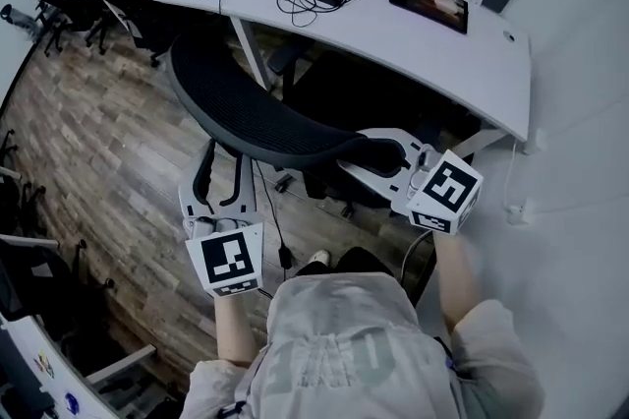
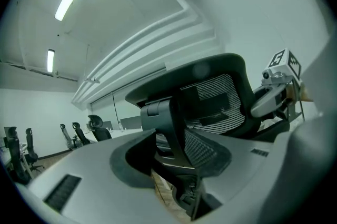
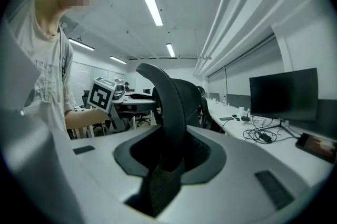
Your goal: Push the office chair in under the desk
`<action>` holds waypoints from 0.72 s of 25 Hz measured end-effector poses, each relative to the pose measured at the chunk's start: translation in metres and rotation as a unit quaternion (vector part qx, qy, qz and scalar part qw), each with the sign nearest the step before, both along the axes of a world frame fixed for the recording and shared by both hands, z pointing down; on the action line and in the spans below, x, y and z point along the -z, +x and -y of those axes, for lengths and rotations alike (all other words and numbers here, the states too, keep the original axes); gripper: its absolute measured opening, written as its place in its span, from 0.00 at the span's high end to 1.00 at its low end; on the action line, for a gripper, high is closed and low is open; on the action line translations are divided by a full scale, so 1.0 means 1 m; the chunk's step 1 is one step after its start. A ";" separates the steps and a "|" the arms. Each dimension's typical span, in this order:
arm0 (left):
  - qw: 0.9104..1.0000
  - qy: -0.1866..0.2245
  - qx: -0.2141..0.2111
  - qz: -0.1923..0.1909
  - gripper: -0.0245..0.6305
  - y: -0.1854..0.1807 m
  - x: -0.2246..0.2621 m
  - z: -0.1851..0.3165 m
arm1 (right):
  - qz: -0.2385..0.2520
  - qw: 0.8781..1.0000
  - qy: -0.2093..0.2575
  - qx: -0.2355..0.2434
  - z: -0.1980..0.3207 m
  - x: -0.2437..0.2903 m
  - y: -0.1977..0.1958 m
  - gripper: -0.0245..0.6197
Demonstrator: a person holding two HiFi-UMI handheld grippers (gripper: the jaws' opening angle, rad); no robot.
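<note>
**Black mesh chair gripped at both edges of its back**

The chair (image 1: 265,124) stands close before the white desk (image 1: 393,31), its back turned to the person. The left gripper (image 1: 221,177) is clamped on the back's left edge. The right gripper (image 1: 379,152) is clamped on the right edge. A wood-pattern floor (image 1: 98,142) lies beneath.
</note>
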State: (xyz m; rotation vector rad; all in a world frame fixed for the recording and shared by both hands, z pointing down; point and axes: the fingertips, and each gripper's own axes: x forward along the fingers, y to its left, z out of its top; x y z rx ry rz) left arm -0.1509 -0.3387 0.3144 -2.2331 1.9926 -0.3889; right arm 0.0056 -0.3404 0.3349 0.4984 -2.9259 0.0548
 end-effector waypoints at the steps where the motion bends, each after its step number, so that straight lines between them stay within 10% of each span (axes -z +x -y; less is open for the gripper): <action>1: 1.000 0.001 -0.003 -0.002 0.69 0.007 0.001 0.011 | 0.000 1.000 0.001 0.001 0.012 0.001 0.007 0.79; 18: 0.996 -0.028 0.088 -0.006 0.69 0.114 -0.001 0.134 | 0.009 0.998 -0.011 0.064 0.155 0.001 0.115 0.79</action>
